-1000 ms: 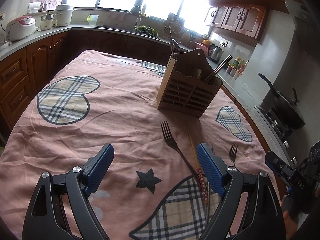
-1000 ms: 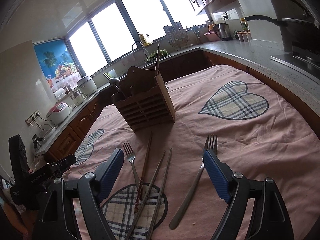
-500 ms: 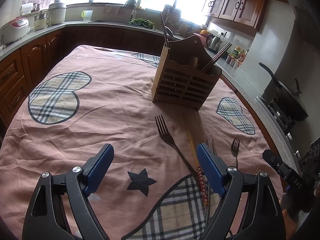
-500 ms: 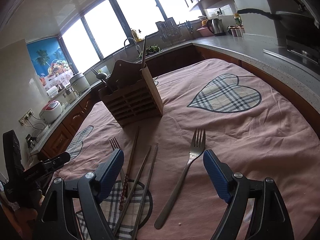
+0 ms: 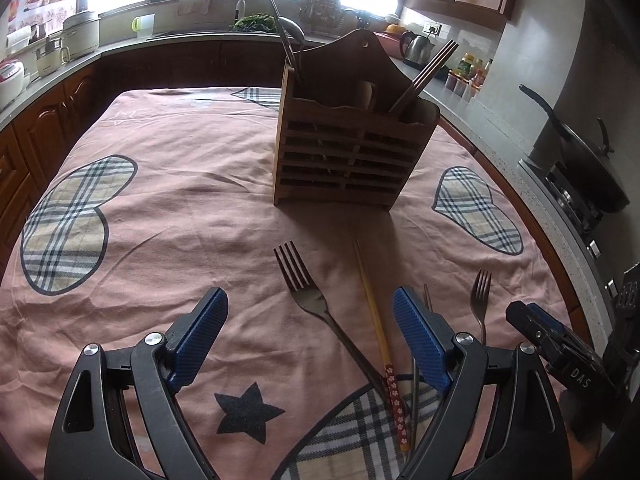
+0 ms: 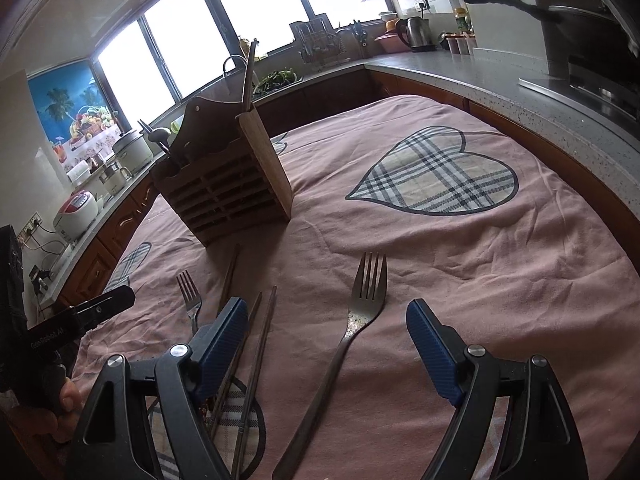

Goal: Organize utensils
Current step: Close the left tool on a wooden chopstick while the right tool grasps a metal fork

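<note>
A slatted wooden utensil holder (image 5: 348, 152) (image 6: 228, 188) stands mid-table with a ladle and chopsticks in it. On the pink cloth before it lie a dark fork (image 5: 308, 296) (image 6: 191, 300), a yellow chopstick with a red end (image 5: 376, 320), grey chopsticks (image 6: 260, 344) and a second fork (image 5: 480, 300) (image 6: 352, 328). My left gripper (image 5: 308, 332) hovers open over the dark fork, touching nothing. My right gripper (image 6: 328, 340) is open above the second fork's handle, which runs between its jaws untouched.
A pink cloth with plaid hearts (image 6: 436, 172) covers the table. Counters ring it: rice cookers (image 5: 80, 32) at left, a kettle (image 5: 416, 46), and a wok on the stove (image 5: 588, 168) at right. A hand (image 6: 40, 408) holds the left gripper's handle.
Both grippers have moved forward toward the holder and the utensils, which now look larger and nearer. The right one sank over its fork. Jaws stay as wide as before.
</note>
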